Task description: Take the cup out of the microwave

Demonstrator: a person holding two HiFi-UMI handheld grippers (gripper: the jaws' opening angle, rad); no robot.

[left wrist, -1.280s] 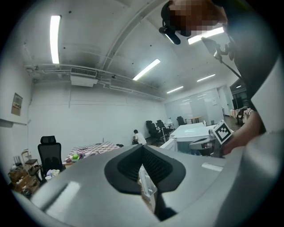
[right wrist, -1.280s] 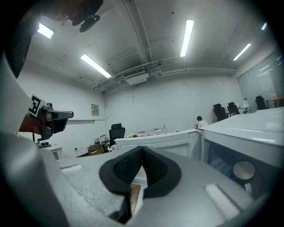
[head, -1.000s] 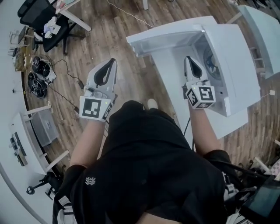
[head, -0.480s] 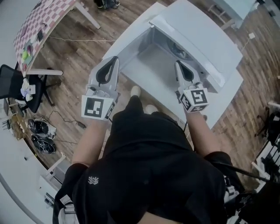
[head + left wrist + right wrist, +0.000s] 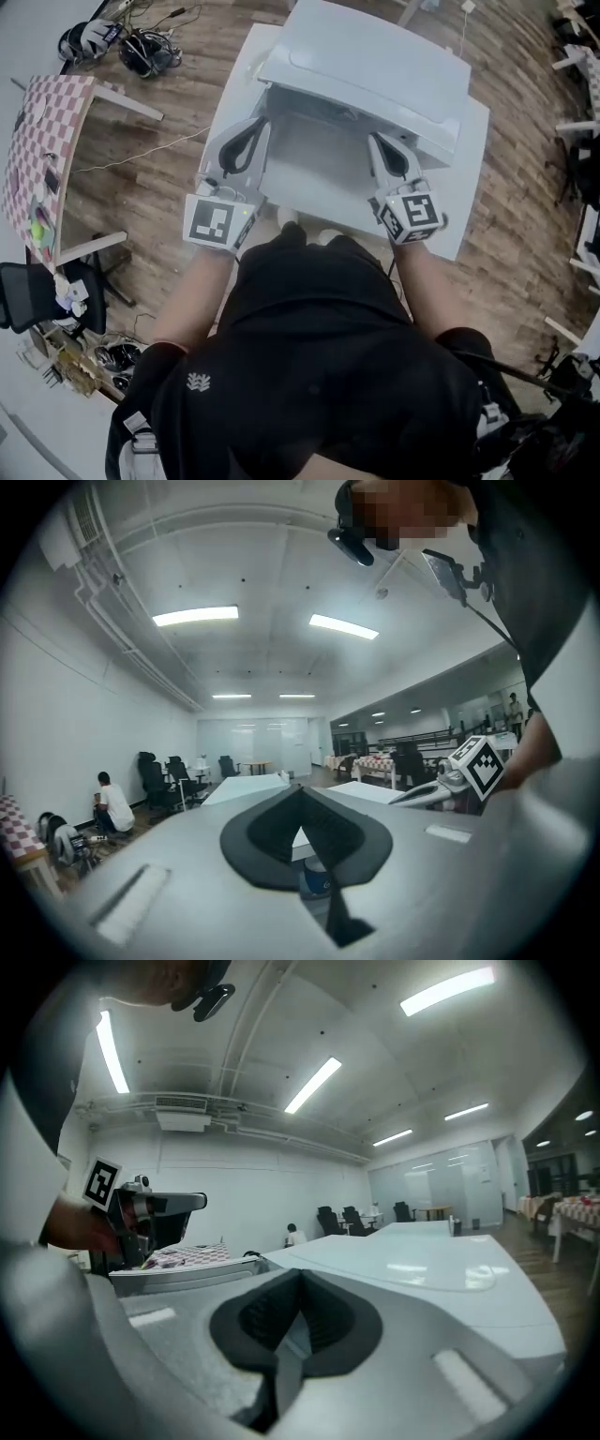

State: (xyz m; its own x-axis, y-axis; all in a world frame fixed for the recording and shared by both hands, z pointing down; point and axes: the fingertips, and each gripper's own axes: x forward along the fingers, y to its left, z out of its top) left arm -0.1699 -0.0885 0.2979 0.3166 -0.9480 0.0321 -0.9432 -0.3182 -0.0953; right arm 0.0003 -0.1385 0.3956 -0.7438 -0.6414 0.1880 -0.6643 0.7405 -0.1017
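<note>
Directly ahead of the person, a white worktop (image 5: 461, 192) carries a white microwave (image 5: 366, 66), which fills the far part of it with its front turned to the near side. From above only the top panel shows. The cavity lies hidden beneath it, and whether the door stands open cannot be confirmed from this angle. Bare worktop runs along the near edge and, broader, down the right side. Wooden floor (image 5: 159, 187) lies open to left and right, so there is room to draw back toward the near side.

Both tools point roughly level at the microwave front. The left tool (image 5: 261, 125) lies at the left end of that front. The right tool (image 5: 375, 142) lies right of centre, just near of the top panel's edge. They stand well apart and about equally near the appliance. Each is clenched, tips together, with nothing gripped, as each gripper view confirms.

Cup: not seen from above. In the left gripper view a small bluish rounded object (image 5: 314, 881) shows through the gap low between the pads, straight ahead of that tool. It is probably the cup, though too little shows to be sure. The right gripper view shows no such object.

Judgement: the left tool is the better aligned. It must release its jaws first, then go straight in and back out, clear of the cavity's side edges.
</note>
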